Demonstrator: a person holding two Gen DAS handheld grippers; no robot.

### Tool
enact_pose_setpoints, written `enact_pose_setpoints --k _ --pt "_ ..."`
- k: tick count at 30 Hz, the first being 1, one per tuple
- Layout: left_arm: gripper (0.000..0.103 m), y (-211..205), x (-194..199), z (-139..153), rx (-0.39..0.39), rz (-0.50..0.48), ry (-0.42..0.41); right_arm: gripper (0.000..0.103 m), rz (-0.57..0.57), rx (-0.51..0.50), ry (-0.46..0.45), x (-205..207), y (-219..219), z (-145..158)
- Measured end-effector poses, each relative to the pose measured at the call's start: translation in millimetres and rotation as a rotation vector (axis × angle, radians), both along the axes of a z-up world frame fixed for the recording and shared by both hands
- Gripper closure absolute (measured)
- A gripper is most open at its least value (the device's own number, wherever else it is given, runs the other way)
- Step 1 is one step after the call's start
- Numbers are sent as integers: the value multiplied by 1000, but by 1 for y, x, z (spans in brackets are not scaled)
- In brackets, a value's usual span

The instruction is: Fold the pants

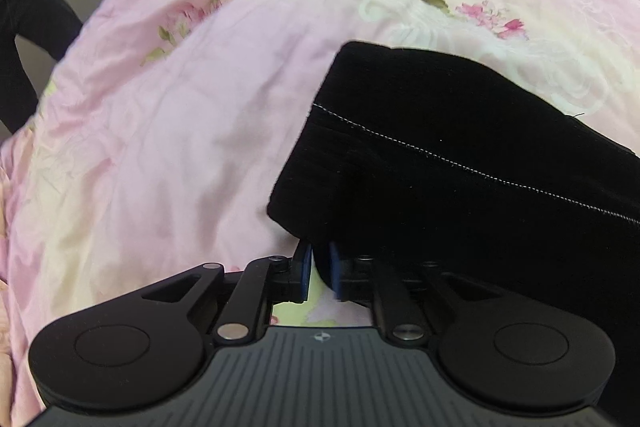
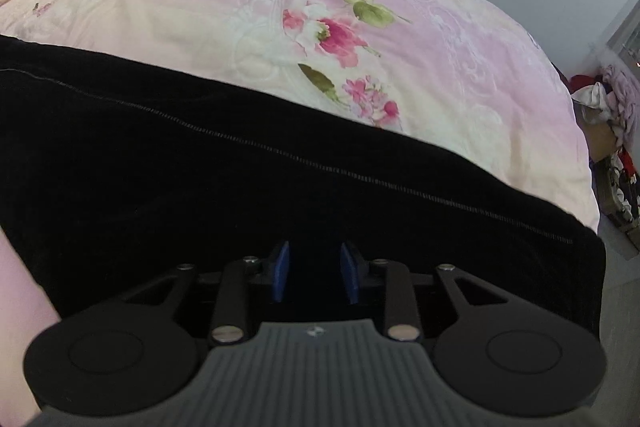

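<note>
The black pants (image 1: pixel 460 155) lie on a pink floral bedspread (image 1: pixel 160 131), with a line of white stitching across them. In the left wrist view my left gripper (image 1: pixel 319 259) has its blue pads close together, pinching the near left corner of the pants. In the right wrist view the pants (image 2: pixel 240 179) stretch across the whole frame. My right gripper (image 2: pixel 314 263) has its blue pads around the near edge of the black cloth, with a dark gap between them; whether they press on the cloth is unclear.
The bedspread (image 2: pixel 280 7) covers the bed beyond the pants. A person in dark clothes (image 1: pixel 24 11) stands at the bed's far left. A pile of clothes (image 2: pixel 616 107) lies on the floor off the right edge of the bed.
</note>
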State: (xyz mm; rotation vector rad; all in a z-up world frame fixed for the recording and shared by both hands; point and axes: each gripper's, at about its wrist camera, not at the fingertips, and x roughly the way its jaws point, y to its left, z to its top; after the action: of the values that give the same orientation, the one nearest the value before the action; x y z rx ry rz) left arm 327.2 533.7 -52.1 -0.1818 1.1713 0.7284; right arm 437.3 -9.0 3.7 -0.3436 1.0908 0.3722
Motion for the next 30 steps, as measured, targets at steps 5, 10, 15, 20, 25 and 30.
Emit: enact_pose_setpoints --k 5,10,15,20,25,30 --pt "49 -33 -26 26 18 -109 -39 67 -27 84 -9 -71 -8 5" --pt "49 -98 -46 32 -125 -290 -109 63 -69 203 29 -136 10 -26" --pt "49 -173 -51 28 -230 -515 -157 59 -146 269 29 -162 41 -73" --pt "49 -237 -50 28 -404 -743 -203 58 -108 186 -84 -138 50 -50" --pt "49 -297 -36 22 -458 -915 -225 58 -65 178 -88 -101 43 -11" --pt "49 -324 -9 15 -525 -845 -310 58 -100 198 -49 -65 42 -7"
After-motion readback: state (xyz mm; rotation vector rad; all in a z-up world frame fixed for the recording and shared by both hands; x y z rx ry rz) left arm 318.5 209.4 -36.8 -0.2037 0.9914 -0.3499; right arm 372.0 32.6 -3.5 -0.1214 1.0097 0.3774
